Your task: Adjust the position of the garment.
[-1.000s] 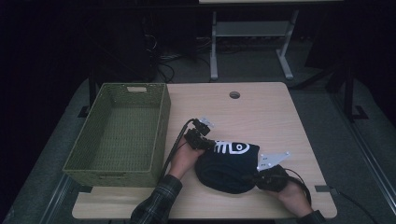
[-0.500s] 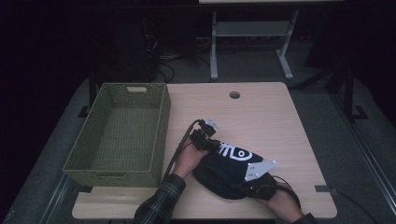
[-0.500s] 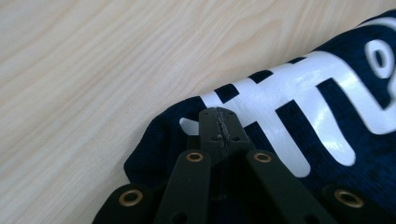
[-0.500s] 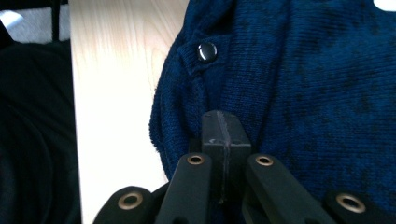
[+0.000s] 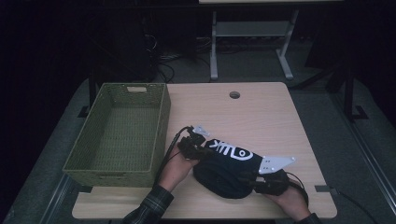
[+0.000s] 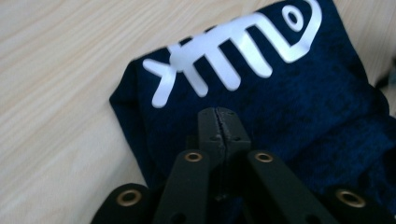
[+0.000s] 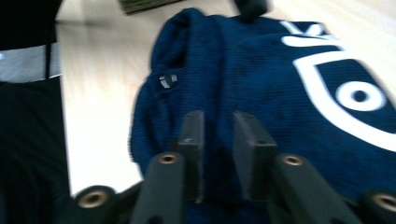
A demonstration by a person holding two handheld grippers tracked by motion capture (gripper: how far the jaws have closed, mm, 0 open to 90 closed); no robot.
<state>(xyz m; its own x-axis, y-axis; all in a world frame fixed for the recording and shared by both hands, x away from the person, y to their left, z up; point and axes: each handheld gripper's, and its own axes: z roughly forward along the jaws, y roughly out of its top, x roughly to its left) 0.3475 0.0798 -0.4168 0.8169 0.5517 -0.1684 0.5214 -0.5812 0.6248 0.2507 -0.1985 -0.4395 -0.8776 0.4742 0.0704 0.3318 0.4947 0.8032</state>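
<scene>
Light wooden table (image 5: 261, 116), green woven basket (image 5: 119, 130) (left side), folded navy garment (image 5: 229, 163)

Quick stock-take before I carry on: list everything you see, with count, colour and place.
folded garment: one, dark blue with a white fish-skeleton print, near edge of the table.
basket: one, green woven, nothing inside, left part of the table.
table: one, light wood, round hole near its far edge.
stand: one, pale metal, on the floor beyond the table.
left gripper: one, black, jaws together, over the garment's left end.
right gripper: one, black, jaws slightly apart, over the garment's right end.
</scene>
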